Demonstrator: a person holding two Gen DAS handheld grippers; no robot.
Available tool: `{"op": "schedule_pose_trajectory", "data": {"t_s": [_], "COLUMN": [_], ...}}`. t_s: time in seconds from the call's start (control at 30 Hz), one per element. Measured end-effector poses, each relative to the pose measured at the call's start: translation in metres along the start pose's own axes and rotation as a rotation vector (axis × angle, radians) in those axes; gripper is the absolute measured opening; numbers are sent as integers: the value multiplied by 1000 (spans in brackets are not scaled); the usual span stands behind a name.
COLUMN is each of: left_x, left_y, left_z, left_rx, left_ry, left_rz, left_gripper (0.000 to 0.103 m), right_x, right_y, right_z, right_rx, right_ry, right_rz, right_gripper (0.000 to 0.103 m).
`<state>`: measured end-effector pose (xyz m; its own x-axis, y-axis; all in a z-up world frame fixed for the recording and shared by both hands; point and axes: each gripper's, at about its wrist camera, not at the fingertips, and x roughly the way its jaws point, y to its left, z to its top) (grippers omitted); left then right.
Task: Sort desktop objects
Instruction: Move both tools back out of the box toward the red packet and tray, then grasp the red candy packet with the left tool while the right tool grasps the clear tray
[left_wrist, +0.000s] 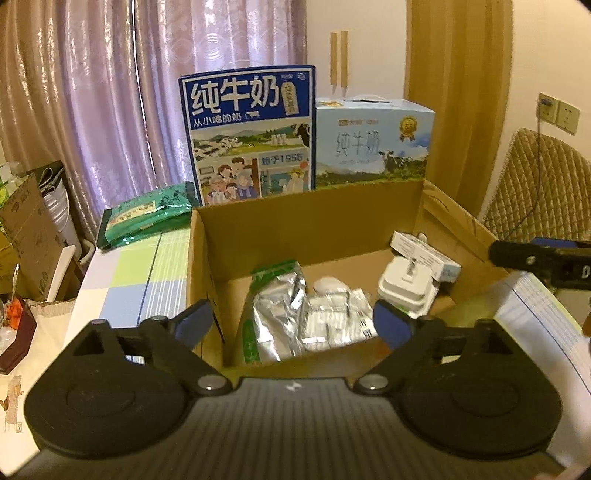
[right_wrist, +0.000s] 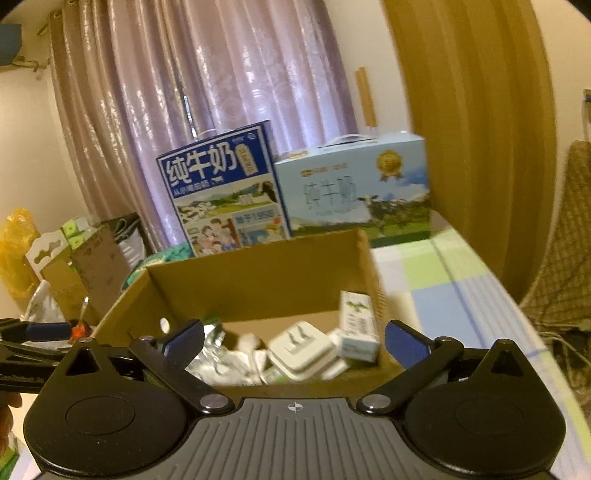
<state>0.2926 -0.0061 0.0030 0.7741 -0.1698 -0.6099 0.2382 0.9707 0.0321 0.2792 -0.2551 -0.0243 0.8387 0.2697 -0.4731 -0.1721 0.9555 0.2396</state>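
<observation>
Cardboard box (left_wrist: 310, 221), open-topped and matte brown, sits on the checked tablecloth (left_wrist: 136, 280), holding crinkled foil packets (left_wrist: 277, 306), a glossy white square charger (left_wrist: 406, 288) and a small carton (right_wrist: 356, 321). Left gripper (left_wrist: 293, 325) and right gripper (right_wrist: 295, 341) both hang spread, empty.

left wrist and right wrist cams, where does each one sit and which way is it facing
Left wrist: rides the left gripper, looking forward and down into the open brown cardboard box; its open blue-padded fingers show, with the right gripper entering at the right edge.
Right wrist: rides the right gripper, facing the same box from its right; open fingers show, the left gripper at the left edge.
Shared: box, white plug adapter, dark blue milk carton.
</observation>
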Motion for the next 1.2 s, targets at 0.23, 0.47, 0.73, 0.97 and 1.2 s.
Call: {"op": "schedule_pose_trajectory", "data": {"t_s": [0.23,0.47,0.73,0.97,1.2], "left_x": [-36,-37,1,30,55], "left_y": [-15,-55,-77,-90,-111], "left_z": [-25,-53,-72,-82,-83], "left_rx": [15,147,217,273,345], "left_ry": [11,91,159,184,176], "left_rz": [-103,-192,-221,-278,-334], "left_gripper": [94,93,90,71,63], "right_x": [-31,-44,-33,-17,-3], "right_y": [-17,-26,-35,-31,-29], "right_z": [-19,-45,-68,-82,-87], "right_rx": [15,-9,-68,-128,-166], "right_ry": [24,122,270,372,428], "right_rz": [-60,-81,-74,-47,-56], "right_gripper": [101,101,101,101,94]}}
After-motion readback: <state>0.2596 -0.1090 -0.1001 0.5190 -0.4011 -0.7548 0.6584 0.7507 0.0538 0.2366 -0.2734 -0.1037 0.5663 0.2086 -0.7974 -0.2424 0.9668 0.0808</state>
